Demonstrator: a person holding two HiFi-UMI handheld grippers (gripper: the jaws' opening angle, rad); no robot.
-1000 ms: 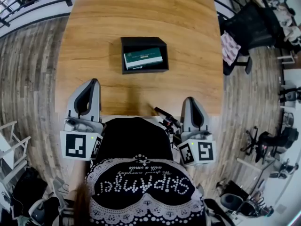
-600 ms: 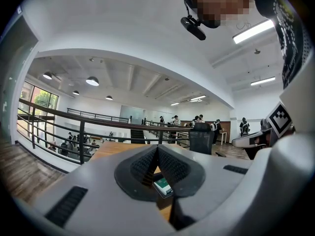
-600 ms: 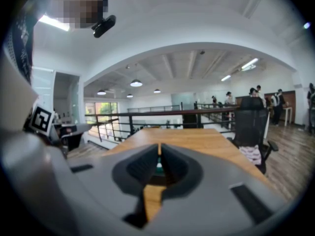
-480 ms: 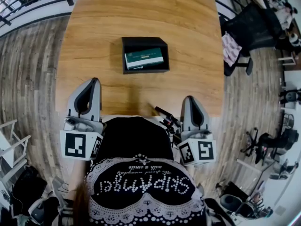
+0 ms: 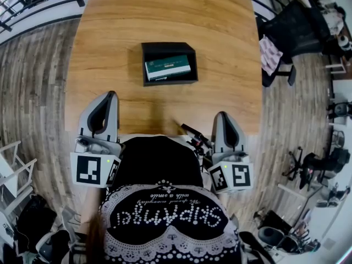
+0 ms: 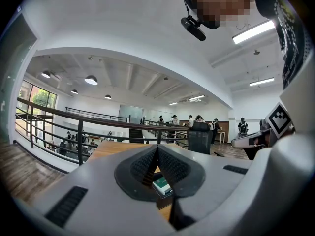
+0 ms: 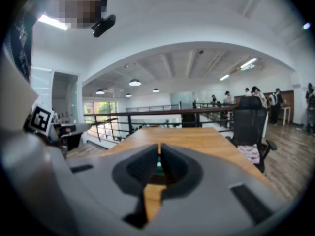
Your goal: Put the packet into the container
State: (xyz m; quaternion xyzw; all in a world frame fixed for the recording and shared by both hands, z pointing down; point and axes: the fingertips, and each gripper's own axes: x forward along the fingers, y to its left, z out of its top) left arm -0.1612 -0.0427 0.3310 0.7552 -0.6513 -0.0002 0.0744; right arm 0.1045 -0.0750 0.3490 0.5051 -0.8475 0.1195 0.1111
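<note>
While inside container, packet well fwd of L gripper & R gripper — fingers together, empty.

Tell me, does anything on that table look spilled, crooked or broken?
Nothing stands out. The green packet lies inside the black container on the wooden table, a little skewed but fully in; nothing looks spilled or damaged.

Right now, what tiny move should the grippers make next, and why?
Probably none, just rest: the green packet already lies inside the black container, and the left gripper and right gripper sit shut and empty, well back from it.
</note>
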